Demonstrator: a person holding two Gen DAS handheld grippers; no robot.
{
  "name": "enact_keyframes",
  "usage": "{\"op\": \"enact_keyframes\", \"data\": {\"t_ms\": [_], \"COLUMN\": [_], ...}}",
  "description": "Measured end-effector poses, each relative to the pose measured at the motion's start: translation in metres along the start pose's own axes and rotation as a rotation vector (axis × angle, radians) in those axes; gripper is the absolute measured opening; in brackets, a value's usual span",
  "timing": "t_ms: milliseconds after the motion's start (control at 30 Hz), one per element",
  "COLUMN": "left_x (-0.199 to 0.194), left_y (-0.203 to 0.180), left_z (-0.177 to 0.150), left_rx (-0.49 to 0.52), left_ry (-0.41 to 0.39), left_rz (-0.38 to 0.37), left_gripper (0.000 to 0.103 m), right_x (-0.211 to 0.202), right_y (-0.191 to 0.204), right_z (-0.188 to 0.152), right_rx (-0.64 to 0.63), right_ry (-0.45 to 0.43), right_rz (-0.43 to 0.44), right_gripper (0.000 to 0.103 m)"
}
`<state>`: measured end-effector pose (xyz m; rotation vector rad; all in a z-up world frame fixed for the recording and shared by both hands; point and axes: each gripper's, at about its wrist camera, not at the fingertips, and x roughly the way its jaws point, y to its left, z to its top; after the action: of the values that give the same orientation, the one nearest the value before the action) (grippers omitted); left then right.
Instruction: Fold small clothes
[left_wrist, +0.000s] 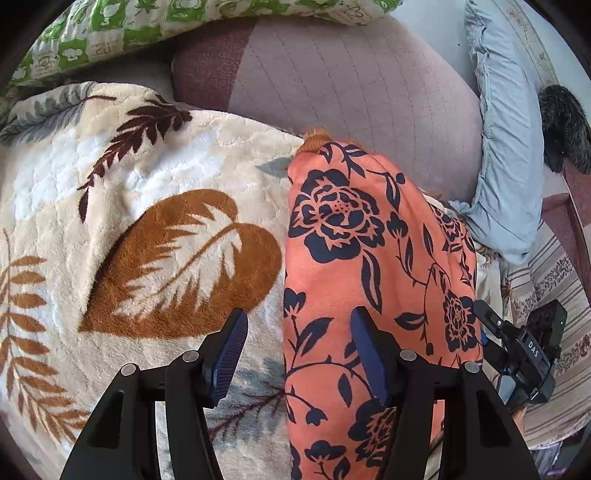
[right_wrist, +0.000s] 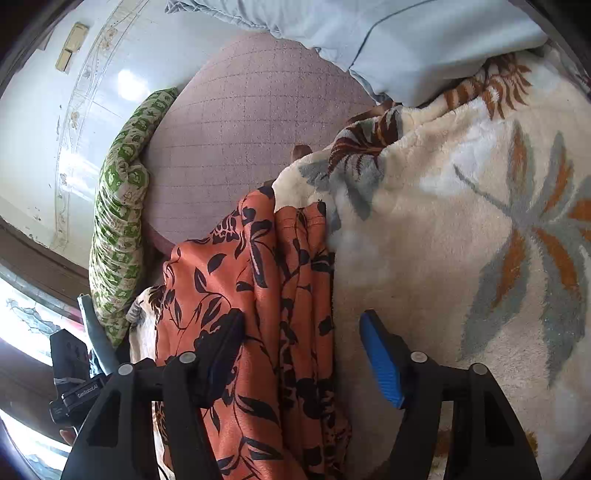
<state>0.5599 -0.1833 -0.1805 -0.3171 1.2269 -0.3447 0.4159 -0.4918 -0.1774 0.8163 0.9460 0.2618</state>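
Both the left gripper (left_wrist: 299, 354) and right gripper (right_wrist: 301, 354) hang spread and holding nothing over an orange floral garment (left_wrist: 354, 258) bunched lengthwise on the leaf-print blanket (left_wrist: 147, 236), apparently mid-fold, with a fresh edge grip likely next.

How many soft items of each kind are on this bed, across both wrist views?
Orange floral garment: 1
Cream leaf-print fleece blanket: 1
Pillows: 2, green patterned pillow and pale blue pillow
Mauve quilted cushion: 1
Total: 5
Both grippers, left gripper and right gripper, have open jaws.
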Motion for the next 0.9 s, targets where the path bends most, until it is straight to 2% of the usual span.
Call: {"op": "enact_keyframes", "data": {"t_ms": [100, 200, 267, 333, 367, 400, 433, 467, 533, 667, 900], "left_x": [0.015, 0.035, 0.056, 0.058, 0.057, 0.054, 0.05, 0.045, 0.029, -0.024, -0.147], "left_y": [0.008, 0.019, 0.024, 0.021, 0.017, 0.013, 0.012, 0.011, 0.009, 0.001, 0.032], "left_z": [0.0, 0.002, -0.002, -0.005, -0.006, -0.007, -0.01, -0.012, -0.017, -0.032, -0.069], "left_rx": [-0.046, -0.116, -0.181, -0.189, -0.172, -0.164, -0.163, -0.161, -0.145, -0.069, -0.031], "left_ry": [0.052, 0.121, 0.189, 0.153, 0.141, 0.127, 0.119, 0.11, 0.095, 0.028, -0.116], "left_rz": [-0.084, -0.24, -0.316, -0.308, -0.288, -0.264, -0.259, -0.266, -0.276, -0.248, -0.223], "left_gripper": [0.058, 0.07, 0.074, 0.076, 0.075, 0.069, 0.058, 0.05, 0.044, 0.044, 0.045], "right_x": [0.025, 0.026, 0.029, 0.032, 0.032, 0.032, 0.03, 0.027, 0.015, -0.005, -0.045], "right_y": [-0.005, 0.0, 0.002, 0.012, 0.02, 0.029, 0.035, 0.038, 0.044, 0.076, 0.151], "right_z": [-0.01, -0.018, -0.02, -0.022, -0.024, -0.028, -0.03, -0.033, -0.038, -0.059, -0.114], "right_rx": [0.023, -0.051, -0.064, -0.107, -0.152, -0.199, -0.224, -0.227, -0.219, -0.25, -0.271], "right_ry": [0.131, 0.106, 0.104, 0.111, 0.109, 0.104, 0.101, 0.094, 0.071, 0.074, -0.001], "right_rz": [0.122, 0.173, 0.16, 0.102, 0.038, -0.026, -0.052, -0.059, -0.053, -0.031, 0.145], "right_gripper": [0.076, 0.09, 0.091, 0.089, 0.085, 0.074, 0.063, 0.058, 0.037, 0.035, 0.035]}}
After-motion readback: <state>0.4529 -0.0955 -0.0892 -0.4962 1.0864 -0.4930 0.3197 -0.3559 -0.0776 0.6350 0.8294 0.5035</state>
